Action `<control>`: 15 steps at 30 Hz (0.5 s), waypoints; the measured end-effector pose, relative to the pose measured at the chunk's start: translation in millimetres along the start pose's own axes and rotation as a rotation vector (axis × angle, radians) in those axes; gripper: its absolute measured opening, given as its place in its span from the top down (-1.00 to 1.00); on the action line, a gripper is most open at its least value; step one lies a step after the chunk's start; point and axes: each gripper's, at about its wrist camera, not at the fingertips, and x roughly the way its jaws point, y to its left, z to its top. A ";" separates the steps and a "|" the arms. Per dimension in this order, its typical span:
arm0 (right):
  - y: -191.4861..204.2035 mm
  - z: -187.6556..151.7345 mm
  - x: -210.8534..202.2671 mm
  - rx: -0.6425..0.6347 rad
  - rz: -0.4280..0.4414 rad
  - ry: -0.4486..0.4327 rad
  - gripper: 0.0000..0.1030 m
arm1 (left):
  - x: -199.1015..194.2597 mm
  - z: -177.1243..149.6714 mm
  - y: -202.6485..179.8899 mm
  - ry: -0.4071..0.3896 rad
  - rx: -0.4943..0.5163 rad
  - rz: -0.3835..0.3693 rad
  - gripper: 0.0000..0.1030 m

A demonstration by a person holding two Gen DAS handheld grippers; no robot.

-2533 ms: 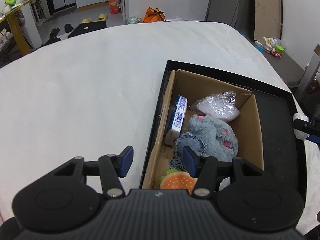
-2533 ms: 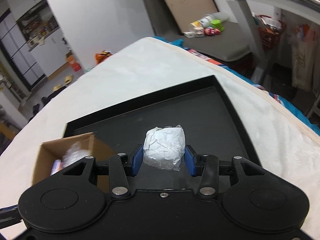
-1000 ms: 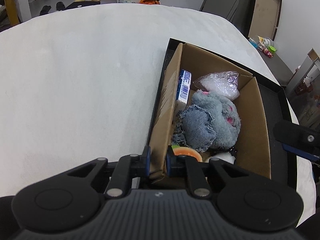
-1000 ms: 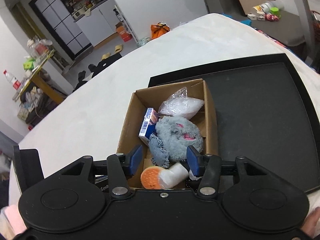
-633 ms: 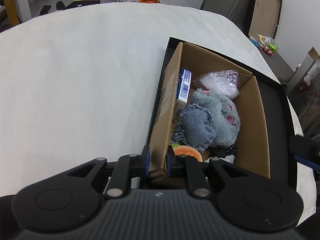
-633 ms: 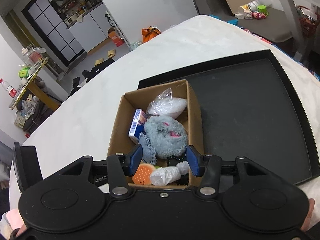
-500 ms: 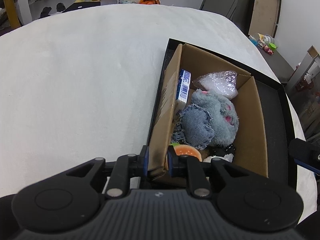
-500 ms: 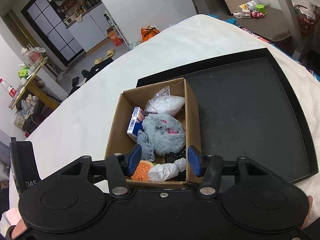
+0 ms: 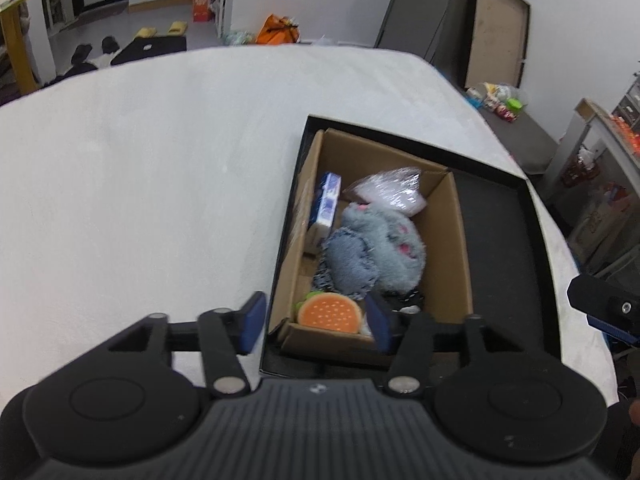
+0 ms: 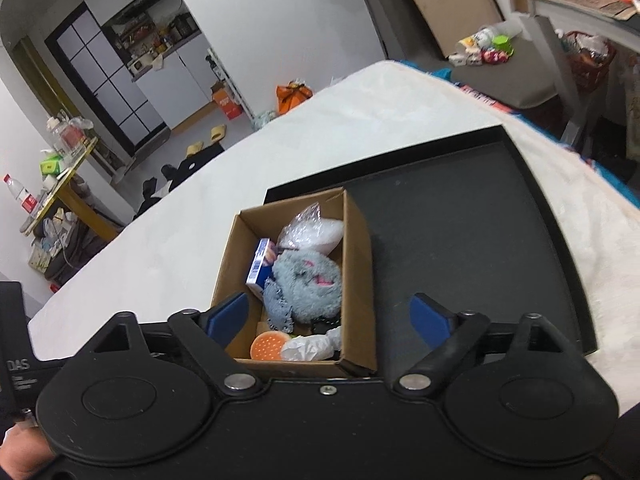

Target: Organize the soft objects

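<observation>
Right wrist view: right gripper (image 10: 329,317) just spread, empty, above cardboard box (image 10: 362,264) at 12 o'clock, left gripper (image 9: 314,322) likewise just opened astride its near corner, crumpled white wad (image 10: 310,346) seemingly perched high, liable to spill.

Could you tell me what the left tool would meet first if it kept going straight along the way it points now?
Most likely the near corner of the cardboard box, or the burger-shaped toy just inside it. Both sit between the open fingers of the left tool, though depth is hard to judge here.
</observation>
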 end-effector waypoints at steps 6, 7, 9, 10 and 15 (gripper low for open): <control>-8.7 -1.3 -22.2 -0.007 -0.018 -0.034 -1.00 | -27.4 -6.2 -9.2 -0.045 0.017 -0.014 -0.47; -10.3 -1.8 -26.6 -0.008 -0.019 -0.038 -1.00 | -32.1 -7.3 -10.7 -0.053 0.021 -0.016 -0.53; -11.4 -1.9 -33.9 -0.007 -0.026 -0.049 -1.00 | -41.1 -9.1 -13.1 -0.069 0.031 -0.023 -0.61; -11.5 -2.0 -38.2 -0.014 -0.033 -0.055 -1.00 | -45.2 -9.8 -14.6 -0.077 0.038 -0.022 -0.63; -10.3 -0.4 -54.5 -0.031 -0.042 -0.066 -1.00 | -67.5 -12.5 -18.8 -0.116 0.064 -0.024 -0.80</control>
